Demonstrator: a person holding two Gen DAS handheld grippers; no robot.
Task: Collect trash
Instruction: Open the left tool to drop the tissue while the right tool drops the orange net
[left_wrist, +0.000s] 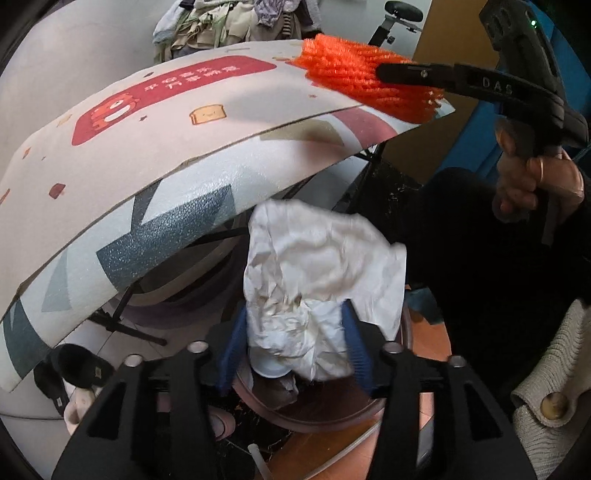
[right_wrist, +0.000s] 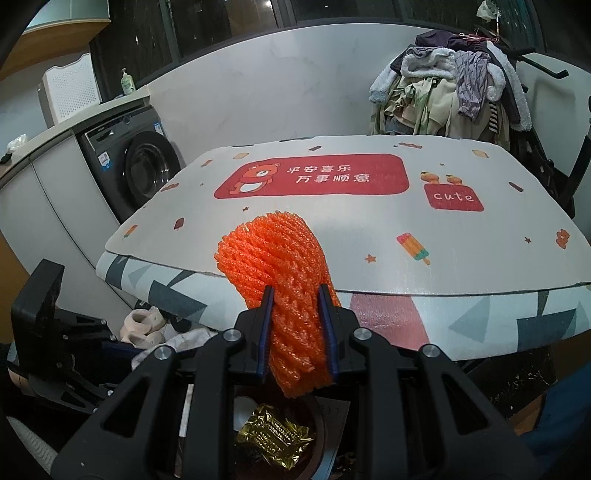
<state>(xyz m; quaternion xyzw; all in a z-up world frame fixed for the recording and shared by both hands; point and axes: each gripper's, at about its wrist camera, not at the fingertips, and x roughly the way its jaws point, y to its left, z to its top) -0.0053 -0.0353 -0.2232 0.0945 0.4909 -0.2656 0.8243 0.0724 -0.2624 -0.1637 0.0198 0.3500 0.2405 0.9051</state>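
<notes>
The left gripper has its blue-padded jaws clamped on a crumpled white tissue, which bulges up and forward out of the grip. The tissue hangs off the near edge of the folding table, beside and below the tabletop, and over a round reddish-brown bin on the floor. Inside that bin, under the tissue, a white cup-like piece shows, its shape unclear.

The right gripper has its jaws closed on an orange foam fruit net. The net stands up between the pads and sticks out below them, in front of the table's near edge in the right wrist view. In the left wrist view the same net lies over the far corner of the tabletop, with the person's right hand on the gripper's handle beyond the table edge. Below the net, in the bin, lies a crumpled gold foil wrapper.

The tabletop carries a pale cartoon mat with a red bear panel and a small "cute" label; a grey-triangle cover sits under it. Behind the table's far right corner hangs a heap of clothes. To the table's left stands a grey washing machine, and a green soap bottle sits on the counter above it. On the floor by the table's left leg lie pale slippers.
</notes>
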